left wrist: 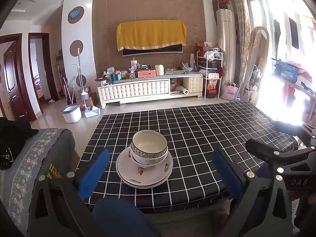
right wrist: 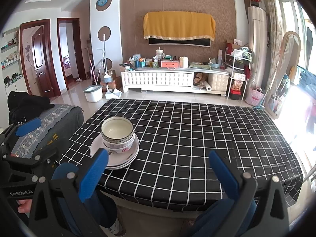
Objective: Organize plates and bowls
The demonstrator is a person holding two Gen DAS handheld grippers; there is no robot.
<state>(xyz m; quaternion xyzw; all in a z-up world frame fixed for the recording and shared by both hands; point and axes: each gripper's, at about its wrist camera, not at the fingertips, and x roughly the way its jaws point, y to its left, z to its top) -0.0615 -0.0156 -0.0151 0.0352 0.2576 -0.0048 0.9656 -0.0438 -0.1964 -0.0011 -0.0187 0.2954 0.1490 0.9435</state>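
Two nested bowls (left wrist: 149, 148) (right wrist: 118, 134) stand on a small stack of white patterned plates (left wrist: 144, 174) (right wrist: 118, 159), near the front left of a table under a black checked cloth (left wrist: 197, 130) (right wrist: 187, 134). My left gripper (left wrist: 161, 171) is open and held back over the table's near edge, with the stack between and beyond its blue fingers. My right gripper (right wrist: 159, 174) is open too, to the right of the stack, its left finger (right wrist: 94, 173) overlapping the plates' rim in the view. Neither holds anything.
A grey covered sofa arm (left wrist: 39, 158) (right wrist: 49, 122) with a black garment stands left of the table. The right gripper's body (left wrist: 286, 167) shows at the right of the left wrist view. Beyond the table lie tiled floor, a white TV cabinet (right wrist: 167, 79), and a bucket (right wrist: 92, 92).
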